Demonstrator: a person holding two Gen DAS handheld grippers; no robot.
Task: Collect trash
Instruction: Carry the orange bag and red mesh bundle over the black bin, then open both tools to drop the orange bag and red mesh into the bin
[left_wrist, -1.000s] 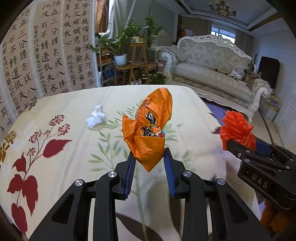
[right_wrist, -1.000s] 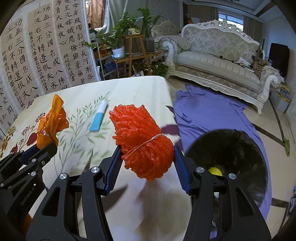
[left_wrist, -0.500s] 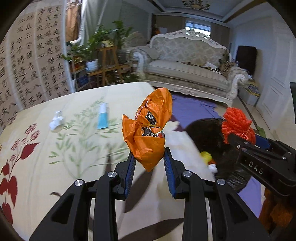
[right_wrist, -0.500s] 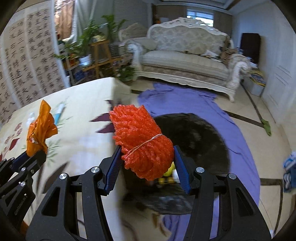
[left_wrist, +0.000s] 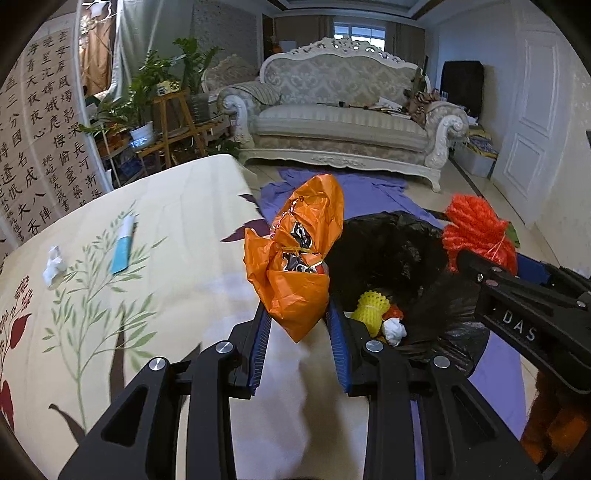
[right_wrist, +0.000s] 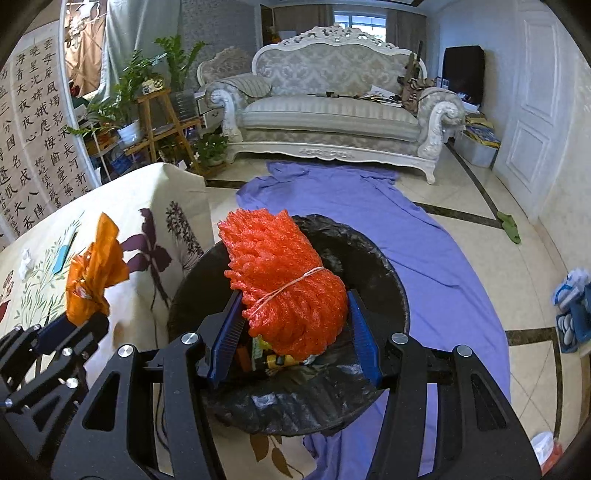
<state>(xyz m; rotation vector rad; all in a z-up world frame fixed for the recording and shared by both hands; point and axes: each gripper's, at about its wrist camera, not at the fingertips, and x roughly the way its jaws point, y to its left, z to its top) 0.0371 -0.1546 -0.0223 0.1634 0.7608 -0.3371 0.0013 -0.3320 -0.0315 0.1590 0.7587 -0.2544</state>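
**Right load hangs over the bin; left load is short of the rim**

We hold two pieces of trash. The red foam net bundle (right_wrist: 286, 280), tied round its middle with a thin band, stands upright between the jaws of our right gripper (right_wrist: 293, 332), which are clamped on its lower half. Straight beneath it lies the open mouth of the black-lined bin (right_wrist: 388, 280), with a few scraps already at the bottom. So the drop path for this bundle looks plainly downward, and we judge it ready for release.

The orange plastic bag (left_wrist: 297, 254) stands tall and crumpled, its long axis running up from the jaws of our left gripper (left_wrist: 299, 332), which are clamped on its lower end. From here the bin (left_wrist: 399, 247) lies to the right and slightly ahead, its near rim just beside the right-hand finger. The bag itself seems to hang over the table (left_wrist: 177, 206) edge, not yet over the opening, so we judge it needs a short shift rightward first.

On the table, well apart to the left, lie a white paper wad (left_wrist: 53, 260) and a blue-and-white tube (left_wrist: 123, 245), nearer our left gripper.
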